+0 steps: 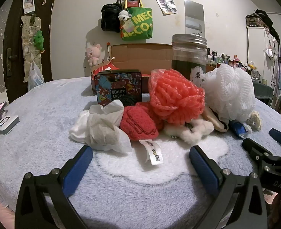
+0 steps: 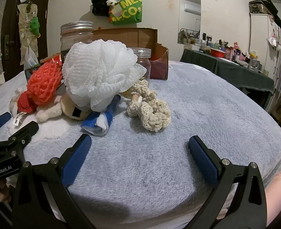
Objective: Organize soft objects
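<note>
A heap of soft things lies on the pale blue fleece blanket [image 1: 45, 143]. It holds a coral mesh pouf [image 1: 176, 97], a white mesh pouf [image 1: 230, 91], a red knitted pouch [image 1: 138, 124] with a white label, crumpled white tissue [image 1: 102, 127] and a fluffy cream piece [image 1: 193, 131]. In the right wrist view the white pouf [image 2: 100, 72] tops the heap, with a beige crocheted scrunchie [image 2: 152, 112] and a blue-and-white packet [image 2: 100, 122] in front. My left gripper [image 1: 140, 152] stands open just short of the pouch's label. My right gripper [image 2: 139, 143] is open over bare blanket, nothing between its fingers.
Behind the heap stand a floral "Beauty Cream" tin [image 1: 117, 87], a tall lidded glass jar [image 1: 190, 57], a smaller jar [image 2: 143, 61] and an open cardboard box [image 1: 140, 57]. A white device and a phone [image 1: 5, 124] lie at the blanket's left edge. A cluttered dark table [image 2: 235, 66] stands far right.
</note>
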